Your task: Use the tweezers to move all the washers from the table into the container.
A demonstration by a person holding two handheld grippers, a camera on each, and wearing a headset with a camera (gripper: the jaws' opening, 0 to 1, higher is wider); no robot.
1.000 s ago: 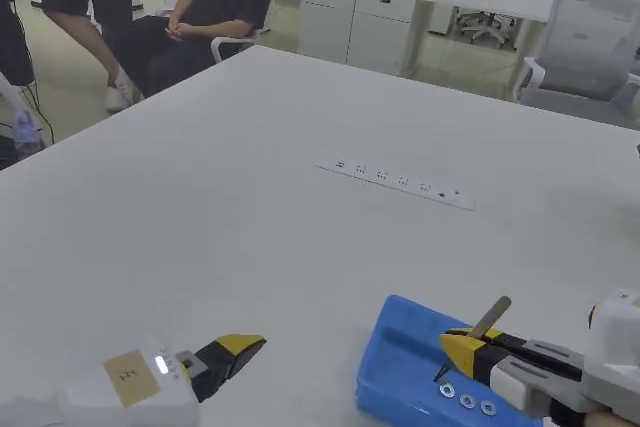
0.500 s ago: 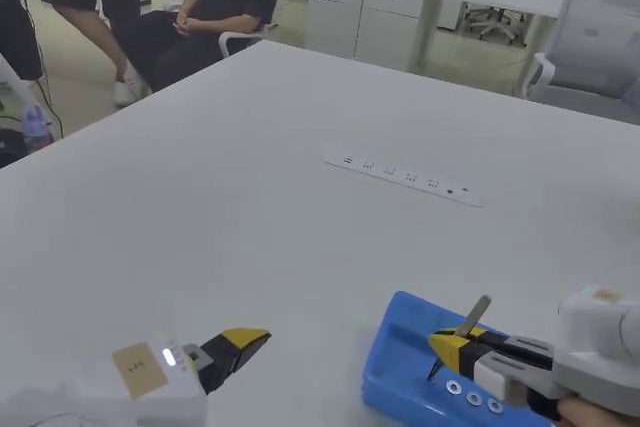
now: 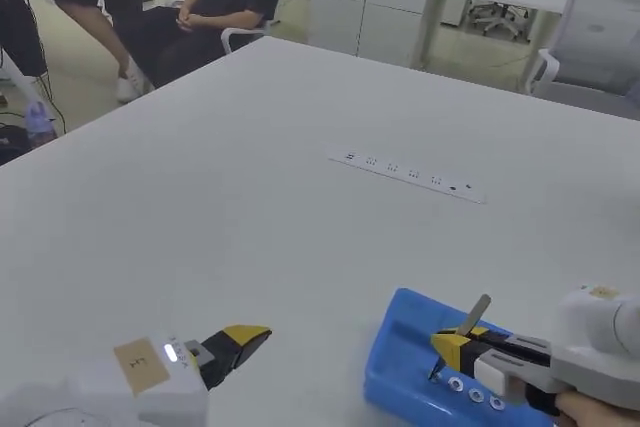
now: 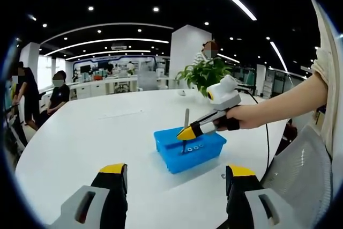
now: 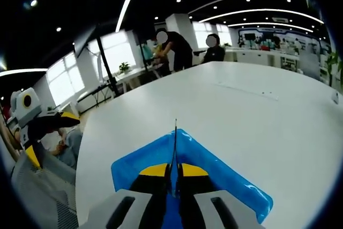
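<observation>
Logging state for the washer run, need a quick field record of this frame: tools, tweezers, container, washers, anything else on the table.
left tool: open, holding nothing, low over the table, apart from the container
right tool: shut on the tweezers
tweezers: held steeply, tips pointing down into the container
container: blue, open-topped, on the table near the right tool
washers: three visible, lying in a row inside the container
other: power strip farther back on the table
</observation>
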